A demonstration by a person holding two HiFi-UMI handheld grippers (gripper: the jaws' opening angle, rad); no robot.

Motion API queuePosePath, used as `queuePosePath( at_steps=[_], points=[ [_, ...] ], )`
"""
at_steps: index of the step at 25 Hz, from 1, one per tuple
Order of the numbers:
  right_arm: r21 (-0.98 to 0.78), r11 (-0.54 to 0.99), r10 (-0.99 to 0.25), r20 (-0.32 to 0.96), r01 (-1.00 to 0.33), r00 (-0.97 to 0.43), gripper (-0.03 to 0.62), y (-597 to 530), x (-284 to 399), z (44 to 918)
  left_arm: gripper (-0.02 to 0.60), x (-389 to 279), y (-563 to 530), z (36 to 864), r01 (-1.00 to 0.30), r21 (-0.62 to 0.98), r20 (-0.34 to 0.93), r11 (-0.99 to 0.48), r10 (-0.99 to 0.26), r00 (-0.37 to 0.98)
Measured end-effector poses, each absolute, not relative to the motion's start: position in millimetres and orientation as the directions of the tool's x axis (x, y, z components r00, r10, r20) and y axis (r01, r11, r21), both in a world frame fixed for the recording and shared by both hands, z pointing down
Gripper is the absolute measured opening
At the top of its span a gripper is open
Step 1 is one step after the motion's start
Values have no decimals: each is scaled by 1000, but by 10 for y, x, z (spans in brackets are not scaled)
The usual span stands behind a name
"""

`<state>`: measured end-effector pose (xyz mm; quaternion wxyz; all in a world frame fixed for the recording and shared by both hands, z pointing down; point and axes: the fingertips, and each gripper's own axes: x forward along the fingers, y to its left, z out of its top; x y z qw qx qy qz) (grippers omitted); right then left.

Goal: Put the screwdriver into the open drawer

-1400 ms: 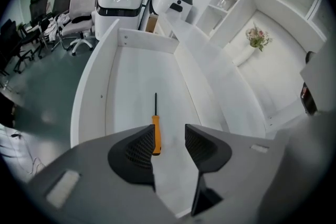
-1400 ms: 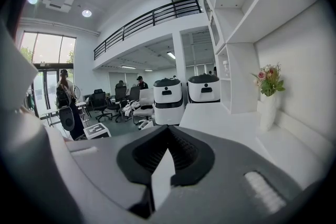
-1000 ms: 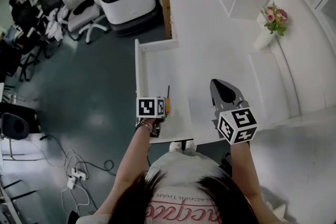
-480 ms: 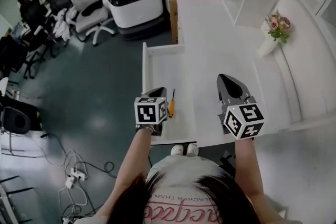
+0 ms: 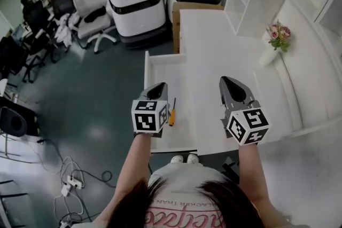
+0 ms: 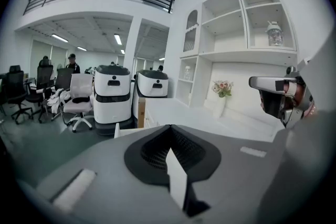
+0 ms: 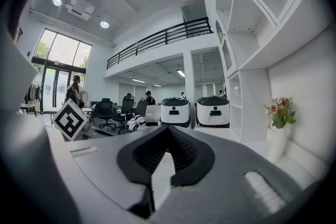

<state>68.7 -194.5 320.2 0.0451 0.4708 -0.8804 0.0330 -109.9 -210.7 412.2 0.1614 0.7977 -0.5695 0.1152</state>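
Hovering over drawer point(image 5: 147, 78), left hand-held gripper point(image 5: 157, 86) closed, screwdriver point(image 5: 171, 115) inside

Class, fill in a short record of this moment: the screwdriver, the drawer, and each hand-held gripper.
Screwdriver: lies flat inside the drawer, orange handle towards the person
Drawer: white, open
Left hand-held gripper: shut, holds nothing, over the drawer
Right hand-held gripper: shut, holds nothing, over the desktop
Task state: screwdriver already in the drawer

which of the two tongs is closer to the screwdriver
The left tongs: the screwdriver lies in the drawer right beside them, while the right tongs hover over the desk top.
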Motion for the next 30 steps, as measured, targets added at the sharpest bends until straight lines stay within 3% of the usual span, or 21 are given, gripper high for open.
queuePosePath(
  at_steps=[19, 30],
  points=[
    [155, 561, -816, -56, -813, -575, 0, -1862, 490, 2478, 18, -1112, -2036, 2812, -949, -112, 17, -296, -955, 296],
    [198, 515, -826, -147, -834, -545, 0, -1860, 583, 2130, 18, -1194, -1995, 2331, -955, -143, -125, -259, -953, 277]
  ],
)
